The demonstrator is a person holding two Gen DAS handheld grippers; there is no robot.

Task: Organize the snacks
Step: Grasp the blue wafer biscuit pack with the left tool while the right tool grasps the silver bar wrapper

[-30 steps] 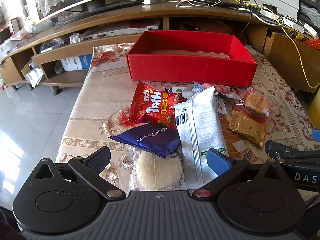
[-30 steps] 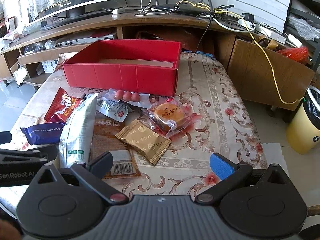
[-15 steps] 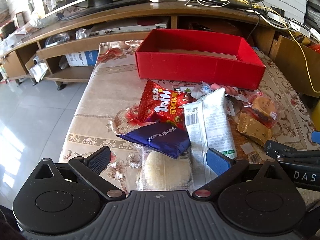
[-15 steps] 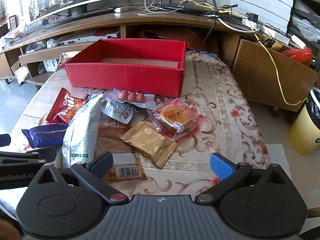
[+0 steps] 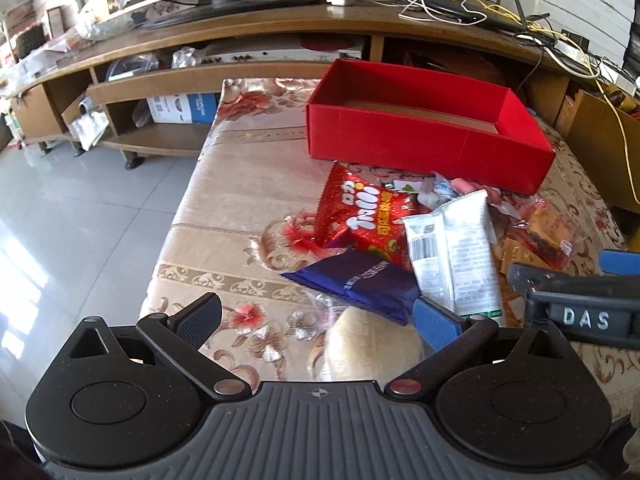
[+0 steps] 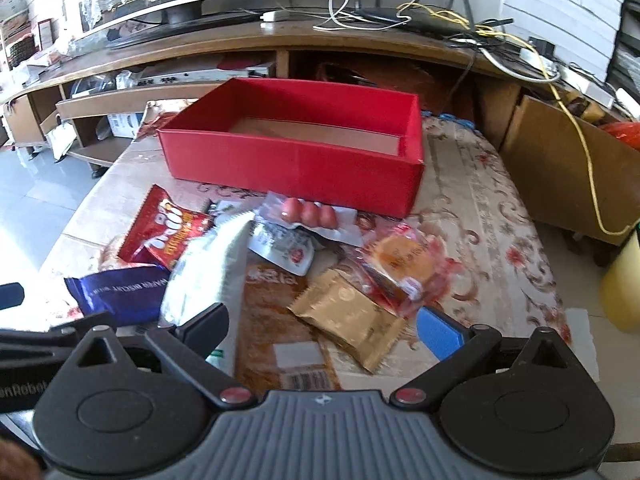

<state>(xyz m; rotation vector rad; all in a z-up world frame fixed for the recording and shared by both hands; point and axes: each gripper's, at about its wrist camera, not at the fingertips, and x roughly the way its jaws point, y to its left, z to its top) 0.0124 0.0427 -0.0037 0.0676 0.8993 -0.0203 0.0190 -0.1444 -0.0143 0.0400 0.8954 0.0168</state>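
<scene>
An empty red box [image 5: 424,148] [image 6: 296,160] stands at the far side of the table. In front of it lies a pile of snacks: a red chip bag [image 5: 360,216] [image 6: 164,232], a dark blue wafer pack [image 5: 356,284] [image 6: 116,292], a long white packet [image 5: 456,256] [image 6: 208,276], a round pale cake [image 5: 368,340], a gold sachet [image 6: 348,312], a clear-wrapped orange cake [image 6: 400,264] and a sausage pack [image 6: 308,216]. My left gripper [image 5: 316,320] is open, above the pale cake. My right gripper [image 6: 324,328] is open, above the gold sachet and a brown packet [image 6: 276,320].
A floral cloth [image 6: 476,216] covers the low table; its left edge drops to a tiled floor [image 5: 72,216]. A wooden TV stand [image 5: 240,28] with cables runs behind. A cardboard box [image 6: 560,168] and a yellow bin [image 6: 624,280] stand at the right.
Both grippers have moved forward and a little rightward over the pile, so the snacks and the red box look nearer. Both stay open. No snack has moved.
</scene>
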